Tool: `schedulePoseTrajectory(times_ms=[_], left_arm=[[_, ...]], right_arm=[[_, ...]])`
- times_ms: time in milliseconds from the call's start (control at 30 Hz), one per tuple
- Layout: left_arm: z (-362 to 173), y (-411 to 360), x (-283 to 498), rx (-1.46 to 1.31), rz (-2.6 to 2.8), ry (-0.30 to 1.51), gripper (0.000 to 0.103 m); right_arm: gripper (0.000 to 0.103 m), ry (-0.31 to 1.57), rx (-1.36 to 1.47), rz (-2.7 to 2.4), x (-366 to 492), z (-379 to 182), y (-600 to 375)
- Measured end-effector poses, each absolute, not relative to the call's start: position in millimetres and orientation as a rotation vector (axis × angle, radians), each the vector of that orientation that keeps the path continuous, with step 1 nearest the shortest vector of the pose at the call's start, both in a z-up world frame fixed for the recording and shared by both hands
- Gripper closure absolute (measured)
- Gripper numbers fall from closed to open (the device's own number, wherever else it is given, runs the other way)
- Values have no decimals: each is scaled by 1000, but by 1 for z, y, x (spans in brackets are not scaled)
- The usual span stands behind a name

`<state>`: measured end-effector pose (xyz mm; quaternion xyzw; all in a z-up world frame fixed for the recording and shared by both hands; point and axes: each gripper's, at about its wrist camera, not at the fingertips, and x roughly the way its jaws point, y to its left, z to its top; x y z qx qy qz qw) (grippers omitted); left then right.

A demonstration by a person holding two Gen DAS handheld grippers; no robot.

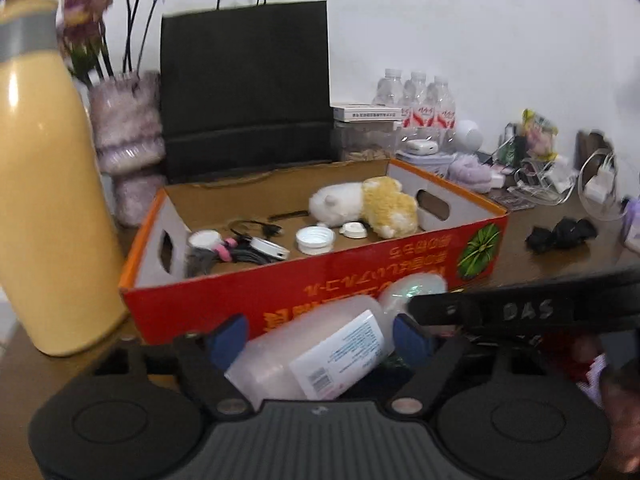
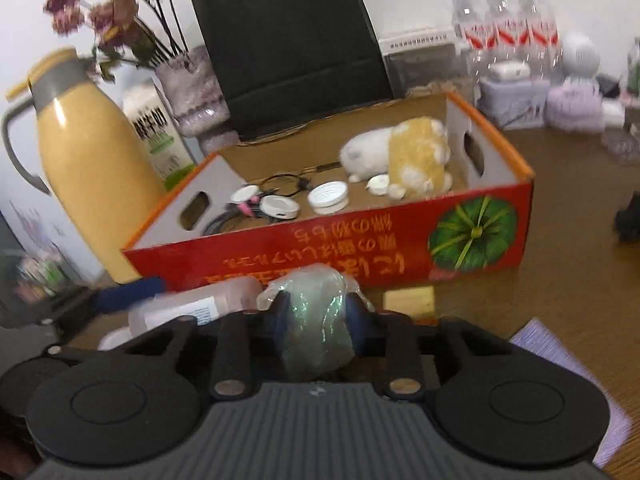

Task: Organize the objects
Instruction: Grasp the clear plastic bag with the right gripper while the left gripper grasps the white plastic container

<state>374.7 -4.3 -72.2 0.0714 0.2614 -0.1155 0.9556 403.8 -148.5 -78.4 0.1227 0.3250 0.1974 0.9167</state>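
Both grippers hang low in front of the red cardboard box [image 1: 304, 292], and each has something in it. The left gripper [image 1: 320, 336] has its blue-padded fingers [image 1: 228, 338] pinching a translucent plastic bottle [image 1: 316, 354] with a white printed label, the bottle lying tilted across the gap, its neck pointing toward the box wall. The right gripper [image 2: 314, 312] has its fingers drawn close together, pinching a crinkly greenish wrapped bundle [image 2: 316, 320] that bulges above them. From the right wrist view the bottle sits just left of that bundle, nearly touching it.

The box stands open on the brown desk [image 2: 560, 240], a green pumpkin picture on its near wall. Inside: a white-and-yellow plush toy [image 1: 368, 208] at the right end, a white jar lid [image 1: 315, 239] and a smaller white cap beside it, and a tangle of black cables with round white gadgets at the left end. A yellow thermos jug [image 2: 96, 160] stands left of the box, a vase of dried flowers [image 1: 128, 136] and a black paper bag [image 1: 244, 92] behind it, water bottles [image 1: 420, 100] farther right.
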Motion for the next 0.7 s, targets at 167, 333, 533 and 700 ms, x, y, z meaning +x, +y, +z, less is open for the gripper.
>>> schedulePoseTrajectory(times_ms=[167, 333, 533, 700], left_arm=[[-50, -7, 360, 120, -289, 546, 101], [-41, 8, 325, 94, -252, 525, 77], [-59, 49, 279, 128, -119, 497, 14], [-63, 59, 300, 14, -97, 551, 12]], right_arm=[[89, 591, 245, 384, 388, -66, -152], [91, 465, 255, 364, 343, -29, -171], [90, 444, 236, 419, 274, -18, -186], [90, 516, 182, 423, 253, -44, -172]])
